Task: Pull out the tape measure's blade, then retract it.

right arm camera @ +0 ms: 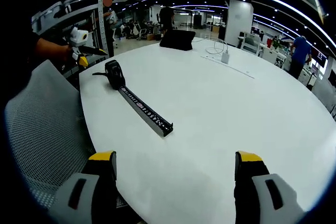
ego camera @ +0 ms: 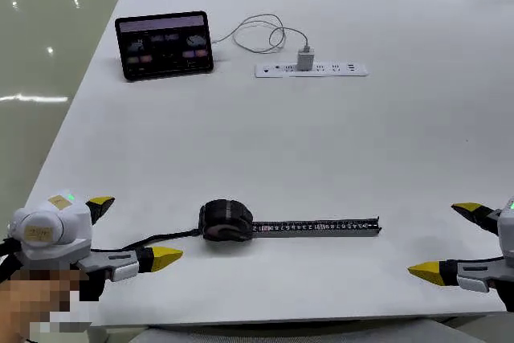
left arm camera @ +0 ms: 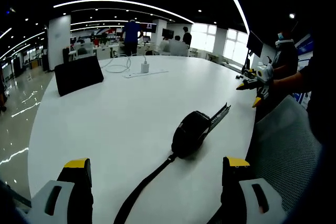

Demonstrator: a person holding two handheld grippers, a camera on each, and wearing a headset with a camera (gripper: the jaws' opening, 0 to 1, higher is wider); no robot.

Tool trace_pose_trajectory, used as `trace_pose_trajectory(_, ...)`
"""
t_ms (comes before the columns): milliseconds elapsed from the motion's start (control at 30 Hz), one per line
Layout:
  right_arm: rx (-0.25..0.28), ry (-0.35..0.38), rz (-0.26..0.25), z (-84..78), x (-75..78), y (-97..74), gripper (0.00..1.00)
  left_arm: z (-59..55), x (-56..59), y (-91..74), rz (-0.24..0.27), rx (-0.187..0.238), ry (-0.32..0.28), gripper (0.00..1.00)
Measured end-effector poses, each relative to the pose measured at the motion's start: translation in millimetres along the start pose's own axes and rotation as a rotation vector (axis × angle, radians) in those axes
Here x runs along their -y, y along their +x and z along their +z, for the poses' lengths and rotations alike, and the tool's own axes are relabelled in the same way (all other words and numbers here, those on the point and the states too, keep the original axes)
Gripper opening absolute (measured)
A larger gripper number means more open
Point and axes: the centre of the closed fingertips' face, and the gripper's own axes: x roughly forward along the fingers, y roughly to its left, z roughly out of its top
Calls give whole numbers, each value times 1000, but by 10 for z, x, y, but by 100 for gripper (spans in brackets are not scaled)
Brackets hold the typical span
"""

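White and wide, the surface (ego camera: 337, 142) carries the tape measure (ego camera: 226, 221) near its front edge, almost square between my two tongs. Everything about the next move depends on how it lies. Its black case sits on the left, and the blade (ego camera: 317, 228) runs out flat from it toward my right, so the long axis goes side to side across me rather than away from me. The left tongs (ego camera: 135, 229) are spread wide and hold nothing. They sit just beside the case, and in the left gripper view the case is straight ahead between the yellow tips. The wrist strap (ego camera: 161, 238) trails from the case back toward those tongs and passes between them. The right tongs (ego camera: 445, 238) are also spread and empty. They stand clear of the blade's end hook (right arm camera: 165, 128), with bare surface between the hook and the tips. In the right gripper view the blade runs away from me toward the case, with the hook at the near end. So the left tongs are nearer the case and the right tongs are nearer the free end of the blade. The blade is already out some way, so I judge the pull at least partly done — the retract is not. Far back, well apart from all this, are a tablet (ego camera: 165, 44) and a power strip (ego camera: 312, 70) with a charger plugged in — neither is in the way.
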Motion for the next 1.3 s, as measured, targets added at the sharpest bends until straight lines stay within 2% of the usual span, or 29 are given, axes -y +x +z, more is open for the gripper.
trace_pose_trajectory(367, 15, 23, -18, -18, 41, -45, 90, 13, 43, 20, -7, 8, 0, 100)
trace_pose_trajectory(467, 15, 32, -15, -30, 34, -46, 91, -10, 51, 7, 1, -2, -12, 100)
trace_pose_trajectory(533, 16, 34, 3, -26, -14, -50, 90, 1, 78, 9, -13, 10, 3, 100)
trace_pose_trajectory(600, 9, 26, 6, -37, -24, -53, 91, -13, 66, 9, -13, 0, 2, 100)
trace_pose_trajectory(833, 9, 24, 8, -39, -11, -68, 92, 47, 38, 12, -10, 10, 5, 100)
trace_pose_trajectory(933, 6, 21, 13, -47, -15, -67, 93, 57, 45, 19, -14, 7, 16, 100)
trace_pose_trajectory(1067, -3, 17, 15, -61, -17, -64, 94, 50, 31, 23, -12, -7, 0, 100)
trace_pose_trajectory(1300, -18, -8, 19, -47, 4, -69, 93, 106, 73, 47, -10, 12, 13, 100)
